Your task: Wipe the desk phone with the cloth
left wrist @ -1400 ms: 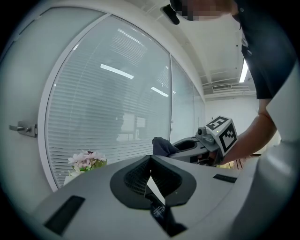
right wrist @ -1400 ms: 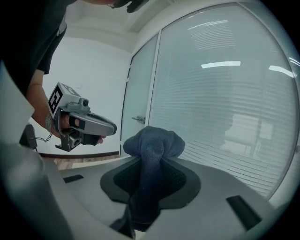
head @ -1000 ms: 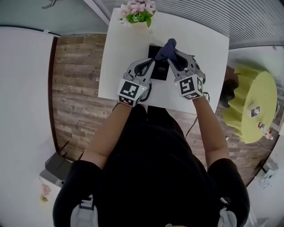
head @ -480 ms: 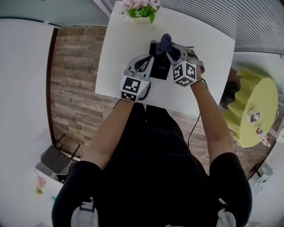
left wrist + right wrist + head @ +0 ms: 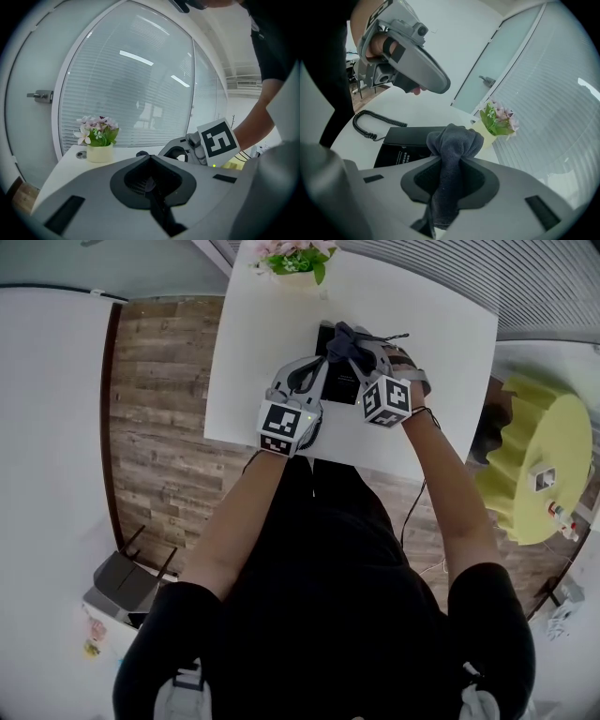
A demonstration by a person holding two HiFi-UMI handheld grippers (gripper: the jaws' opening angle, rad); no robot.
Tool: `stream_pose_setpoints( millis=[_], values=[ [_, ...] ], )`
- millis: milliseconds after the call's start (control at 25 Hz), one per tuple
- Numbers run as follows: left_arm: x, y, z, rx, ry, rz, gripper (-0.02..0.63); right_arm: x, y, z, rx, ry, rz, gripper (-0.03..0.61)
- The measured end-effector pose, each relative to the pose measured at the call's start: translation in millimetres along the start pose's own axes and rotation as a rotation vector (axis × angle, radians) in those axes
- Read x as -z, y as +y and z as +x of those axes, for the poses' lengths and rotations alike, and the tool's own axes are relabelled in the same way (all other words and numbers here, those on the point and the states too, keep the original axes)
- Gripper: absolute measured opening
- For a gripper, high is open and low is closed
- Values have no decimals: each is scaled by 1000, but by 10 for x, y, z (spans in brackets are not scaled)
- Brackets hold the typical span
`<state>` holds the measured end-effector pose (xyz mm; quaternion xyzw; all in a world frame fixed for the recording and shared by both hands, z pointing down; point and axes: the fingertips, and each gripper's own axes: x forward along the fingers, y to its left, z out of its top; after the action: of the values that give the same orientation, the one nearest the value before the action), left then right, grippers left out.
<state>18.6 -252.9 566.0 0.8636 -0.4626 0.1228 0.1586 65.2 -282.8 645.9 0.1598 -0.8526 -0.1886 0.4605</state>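
Holds the left hand-held gripper (image 5: 317,371) at 9 o'clock of the desk phone (image 5: 339,382), mid-table (image 5: 246,352), jaws together on nothing. Clamps the cloth (image 5: 349,337) in the right hand-held gripper (image 5: 362,356) over the phone's 12 o'clock edge. Seemingly mid-wipe, most surfaces probably left. Two hand-held grippers, one cloth, one phone, one flower pot (image 5: 296,264).
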Motion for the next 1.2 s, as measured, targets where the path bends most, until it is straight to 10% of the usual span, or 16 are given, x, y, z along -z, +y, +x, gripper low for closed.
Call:
stream_pose_setpoints(
  millis=[1200],
  values=[
    [374, -78, -135, 62, 42, -63, 11, 116, 1365, -138, -135, 97, 23, 101]
  ],
)
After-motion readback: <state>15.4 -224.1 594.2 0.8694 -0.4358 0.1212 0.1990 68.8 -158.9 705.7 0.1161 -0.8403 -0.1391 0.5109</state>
